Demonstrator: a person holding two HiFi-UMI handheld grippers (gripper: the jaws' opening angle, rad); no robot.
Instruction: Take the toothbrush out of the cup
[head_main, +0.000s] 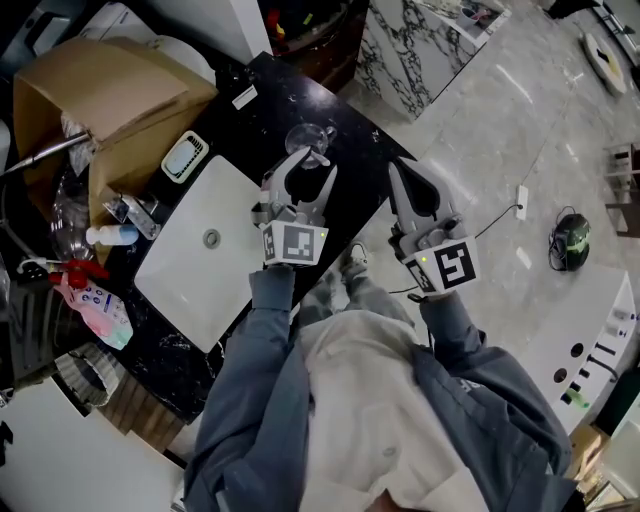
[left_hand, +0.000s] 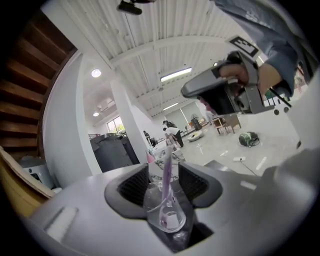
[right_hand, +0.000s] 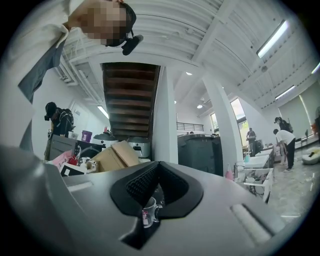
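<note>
A clear glass cup (head_main: 310, 140) stands on the black countertop (head_main: 250, 100) behind the sink, with a purple toothbrush (left_hand: 166, 165) upright in it. My left gripper (head_main: 312, 165) reaches over the counter to it. In the left gripper view the cup (left_hand: 167, 215) fills the gap between the ribbed pads (left_hand: 135, 186), which lie against its sides. My right gripper (head_main: 408, 178) hovers to the right of the cup, apart from it, tips together with nothing between them. In the right gripper view the cup (right_hand: 149, 210) shows small below the closed tips of that gripper (right_hand: 158, 165).
A white sink basin (head_main: 205, 245) with a faucet (head_main: 130, 210) lies left of the cup. A cardboard box (head_main: 110, 95), a soap dish (head_main: 185, 155), a small bottle (head_main: 110, 235) and a pink packet (head_main: 100, 305) crowd the counter's left side. Marble floor (head_main: 500, 110) lies to the right.
</note>
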